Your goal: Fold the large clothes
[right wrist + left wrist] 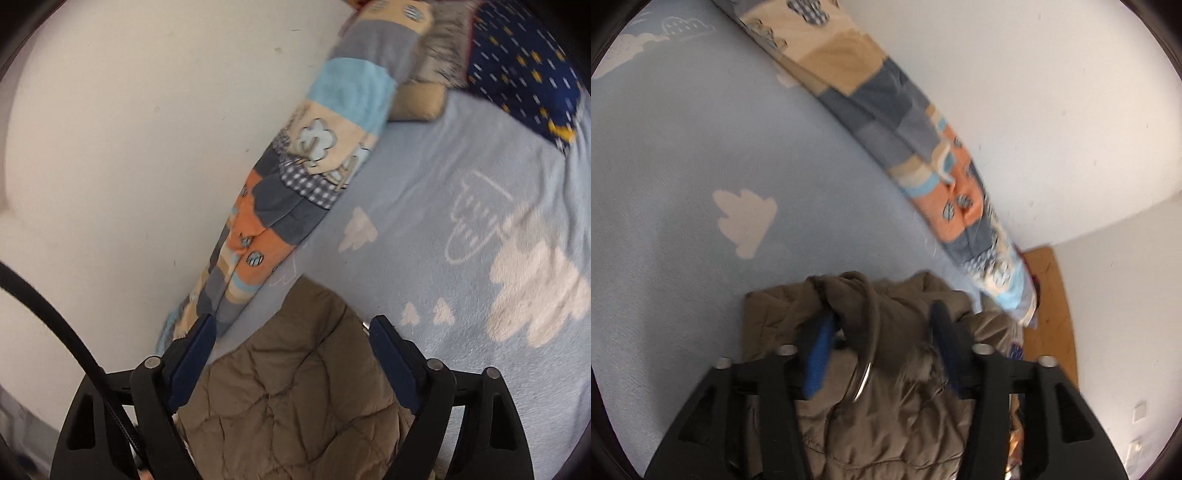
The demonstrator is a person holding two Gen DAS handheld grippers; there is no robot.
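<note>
Lying on blanket (461, 177), jacket (886, 406); both jaws apart, gripping nothing; dark pillow (524, 66) right view only.

Looked like a kid's bedroom: cloud-print blue blanket (461, 177) on a bed, patchwork bolster (886, 110) along the white wall (1052, 92).

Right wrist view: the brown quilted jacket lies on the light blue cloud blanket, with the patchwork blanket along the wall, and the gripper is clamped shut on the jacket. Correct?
Not quite. The right gripper is open: its blue pads stand wide apart, as the right wrist view shows. The brown quilted jacket does lie on the light blue cloud blanket, with the patchwork blanket along the wall.
</note>
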